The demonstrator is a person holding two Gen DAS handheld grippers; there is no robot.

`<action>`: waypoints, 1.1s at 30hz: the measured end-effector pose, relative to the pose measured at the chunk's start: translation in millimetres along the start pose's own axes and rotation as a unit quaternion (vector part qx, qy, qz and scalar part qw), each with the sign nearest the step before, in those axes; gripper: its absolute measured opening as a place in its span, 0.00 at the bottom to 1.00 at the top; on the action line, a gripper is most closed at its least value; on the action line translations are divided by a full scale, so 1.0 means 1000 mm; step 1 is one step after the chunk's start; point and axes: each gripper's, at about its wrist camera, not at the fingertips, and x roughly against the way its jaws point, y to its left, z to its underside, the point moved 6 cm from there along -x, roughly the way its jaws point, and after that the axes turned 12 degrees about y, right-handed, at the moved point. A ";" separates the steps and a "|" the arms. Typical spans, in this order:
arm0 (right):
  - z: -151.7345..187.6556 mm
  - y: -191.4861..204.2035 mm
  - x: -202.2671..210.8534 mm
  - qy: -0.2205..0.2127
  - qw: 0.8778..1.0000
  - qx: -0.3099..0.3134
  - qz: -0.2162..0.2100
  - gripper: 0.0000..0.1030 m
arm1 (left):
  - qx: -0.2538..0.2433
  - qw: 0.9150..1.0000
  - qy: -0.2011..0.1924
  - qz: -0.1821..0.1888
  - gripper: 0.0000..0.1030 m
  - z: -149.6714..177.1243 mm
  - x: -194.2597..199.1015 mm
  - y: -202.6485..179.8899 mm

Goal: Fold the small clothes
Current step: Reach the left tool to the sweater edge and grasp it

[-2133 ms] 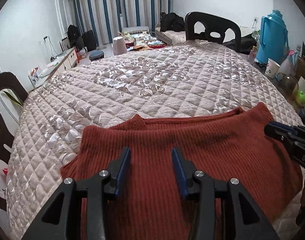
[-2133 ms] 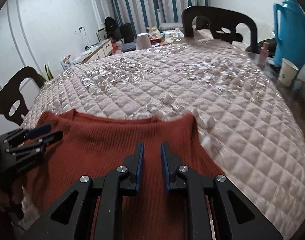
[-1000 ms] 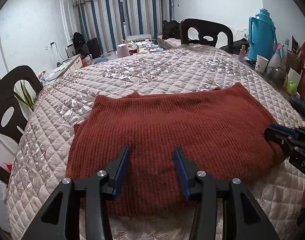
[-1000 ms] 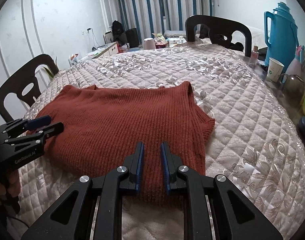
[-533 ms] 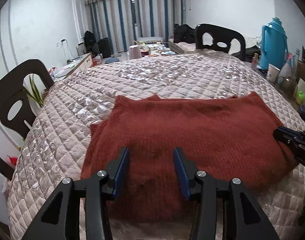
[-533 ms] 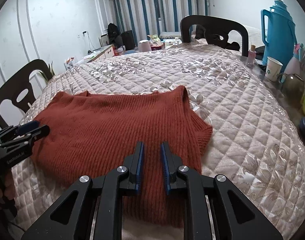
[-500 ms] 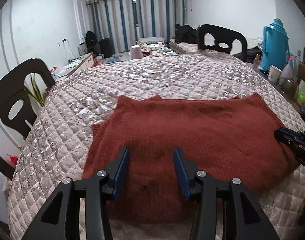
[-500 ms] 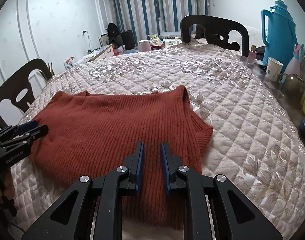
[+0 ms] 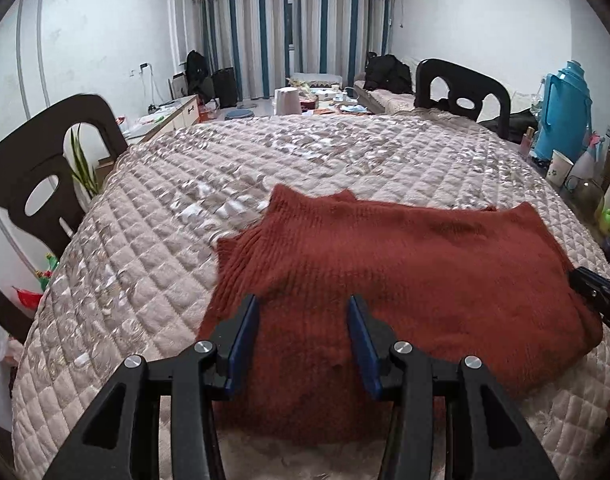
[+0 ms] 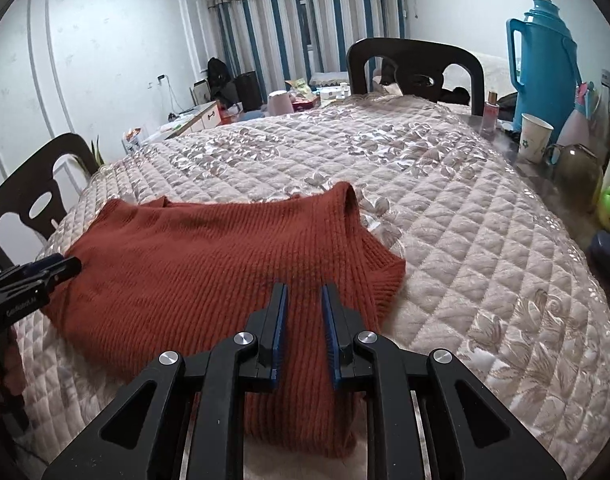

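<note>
On the near half of the quilted table cover (image 9: 153, 248) the rust-red knitted sweater (image 9: 385, 280) lies flat and folded across, and over the last two seconds both cameras have drawn back from it, so the whole garment now shows where only its far edge did before. Neither tool holds cloth: the left gripper (image 9: 303, 336) hangs over the sweater's near left part with its jaws moderately apart, and the right gripper (image 10: 303, 332) hangs over the near right part with only a narrow gap. That retreat suggests one fold is finished and the next calls for a fresh grasp on an edge.
</note>
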 end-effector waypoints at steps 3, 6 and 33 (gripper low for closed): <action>0.004 -0.005 -0.002 0.011 1.000 -0.005 0.002 0.17 | 0.009 1.000 0.003 0.003 0.47 0.005 0.003 0.007; 0.008 -0.001 0.009 0.004 1.000 0.000 -0.001 0.17 | 0.017 1.000 0.002 0.001 0.47 0.012 0.010 0.014; 0.023 0.114 0.005 0.015 0.989 0.138 -0.059 0.17 | 0.183 0.956 0.054 0.224 0.50 0.053 -0.002 0.051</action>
